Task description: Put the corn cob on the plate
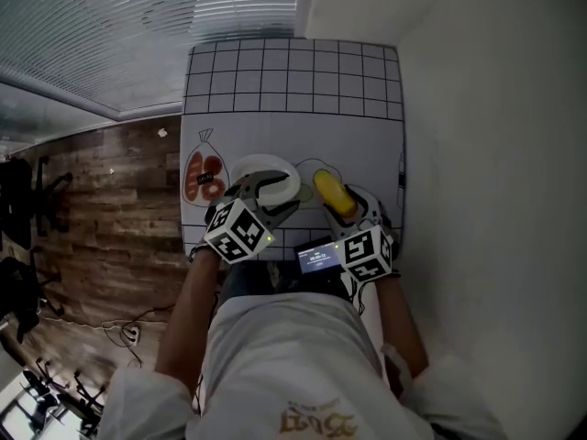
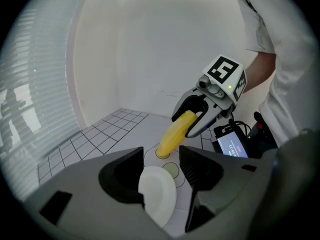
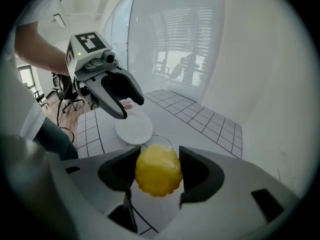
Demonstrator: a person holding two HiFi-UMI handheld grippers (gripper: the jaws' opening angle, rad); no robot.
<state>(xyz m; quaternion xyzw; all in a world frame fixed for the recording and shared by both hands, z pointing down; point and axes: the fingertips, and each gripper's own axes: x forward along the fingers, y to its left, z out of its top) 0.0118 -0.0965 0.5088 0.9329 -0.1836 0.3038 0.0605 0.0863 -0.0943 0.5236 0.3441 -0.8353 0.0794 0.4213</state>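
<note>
My right gripper is shut on the yellow corn cob, which it holds in the air above the grid mat. In the right gripper view the cob's end fills the gap between the jaws. The left gripper view has the cob slanting down out of the right gripper toward a drawn circle. The white plate lies flat on the mat just left of the cob. Over the plate's near edge hovers my left gripper, open. The plate shows below its spread jaws.
A small device with a lit screen sits at the table's near edge between my hands. A red picture is printed on the mat left of the plate. A white wall runs along the table's right side. Wooden floor lies to the left.
</note>
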